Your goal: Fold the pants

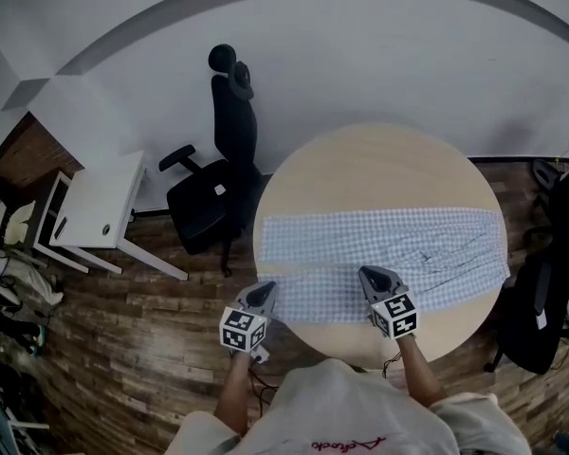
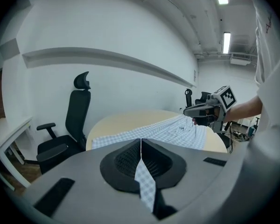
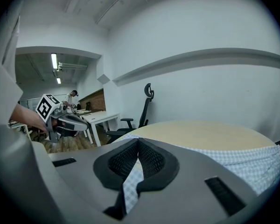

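The checked pants (image 1: 408, 245) are lying flat across the near half of the round table (image 1: 379, 164), between the centre and the 6 o'clock rim. Their long axis is running from 9 o'clock to 3 o'clock in the head view. The wider, rumpled end is pointing to 3 o'clock and is probably the waist, though I cannot be sure, and the narrower end is reaching the rim at 9 o'clock. The left gripper (image 1: 261, 294) is working at about 7 o'clock on the table, its 2 jaws pressed together on a strip of the checked cloth, as the left gripper view is showing. The right gripper (image 1: 376, 277) is sitting near 6 o'clock, and its jaws are likewise pinching the near long edge of the fabric. The cloth is looking thin, light and limp, so it is likely going to sag and trail between the 2 grips and crease easily; it is not fragile. Taking it along 1 long edge at 2 well-spaced spots, as here, is seeming the sound hold for carrying that edge towards 12 o'clock.
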